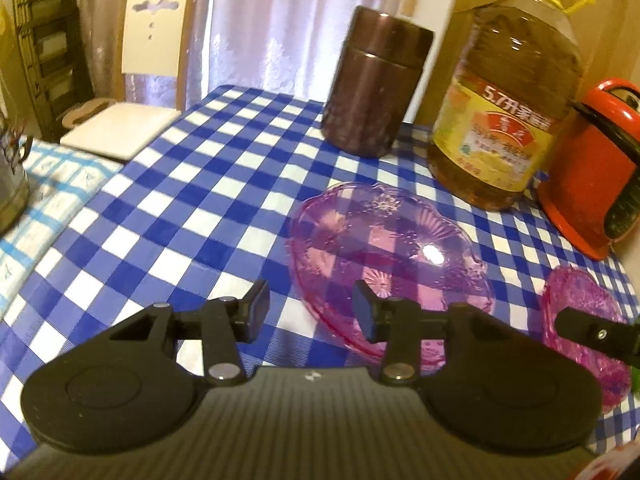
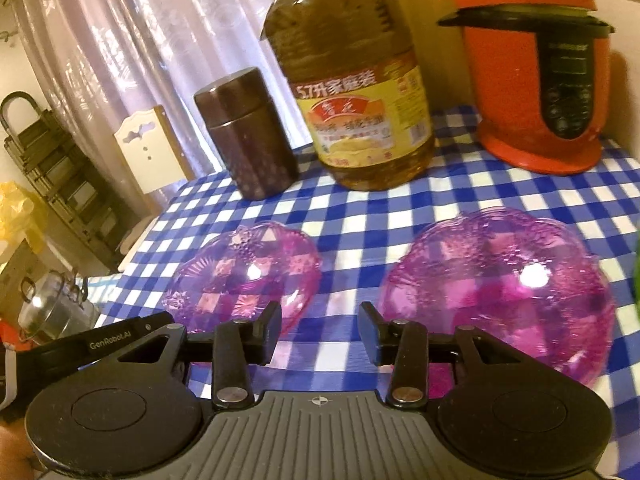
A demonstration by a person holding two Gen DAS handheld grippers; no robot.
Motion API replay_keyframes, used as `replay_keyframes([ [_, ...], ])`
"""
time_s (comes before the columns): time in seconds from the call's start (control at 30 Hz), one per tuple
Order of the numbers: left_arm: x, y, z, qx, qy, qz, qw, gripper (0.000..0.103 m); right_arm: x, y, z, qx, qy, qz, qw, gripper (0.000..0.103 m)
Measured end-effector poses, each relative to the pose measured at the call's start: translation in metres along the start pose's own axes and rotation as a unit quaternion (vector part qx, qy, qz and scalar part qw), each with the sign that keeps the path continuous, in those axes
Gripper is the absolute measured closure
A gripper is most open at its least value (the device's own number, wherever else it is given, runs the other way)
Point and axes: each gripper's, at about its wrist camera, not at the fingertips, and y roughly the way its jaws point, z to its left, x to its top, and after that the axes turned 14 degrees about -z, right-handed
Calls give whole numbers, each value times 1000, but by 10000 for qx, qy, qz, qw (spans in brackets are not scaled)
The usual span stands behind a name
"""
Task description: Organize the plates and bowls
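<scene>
the left tool [image 1: 311, 310] hung low over the tabletop [image 1: 192, 184], its fingers apart with nothing between them; its right finger [image 1: 366, 314] sat in front of the near rim of the left pink dish [image 1: 384, 248], though whether it touched could not be told. the right tool [image 2: 320, 330] was likewise spread and empty, hovering just short of both dishes, with the left pink dish [image 2: 244, 276] ahead of its left finger and the right pink dish [image 2: 500, 292] ahead of its right finger. the two clear pink dishes lay on the blue and white checked cloth, side by side and apart from each other, a strip of cloth showing between them. in the left wrist view the right pink dish [image 1: 588, 320] sat at the right edge, partly behind the other tool's black body.

farther back stood a brown canister [image 2: 246, 136], a big oil bottle [image 2: 352, 88] with a yellow label just beside it, and an orange pressure cooker [image 2: 536, 72] to the right, all upright near the back edge of the tabletop. beyond the tabletop were a cream chair [image 1: 148, 40] and pale curtains [image 1: 272, 20].
</scene>
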Motion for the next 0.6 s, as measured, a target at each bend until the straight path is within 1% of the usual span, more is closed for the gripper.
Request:
replay_keyframes([
  [0.2,-6,15,12,5,-399,79,9992,62,-9,26,6,63,-57,191,9998,60],
  [0.37,-10,24,14,23,-400,118,9991,65,-12,42,8,125,-61,288,9995,60],
  [0.43,-10,26,13,25,-388,125,9992,70,-14,48,9,106,-63,337,9994,60],
  [0.5,-11,28,13,32,-367,148,9992,77,-16,53,9,96,-57,386,9992,60],
  [0.57,-12,30,12,0,-326,155,9993,80,-18,57,10,76,-65,441,9990,60],
  [0.6,-11,30,11,-31,-277,161,9995,85,-19,58,10,76,-67,465,9989,60],
])
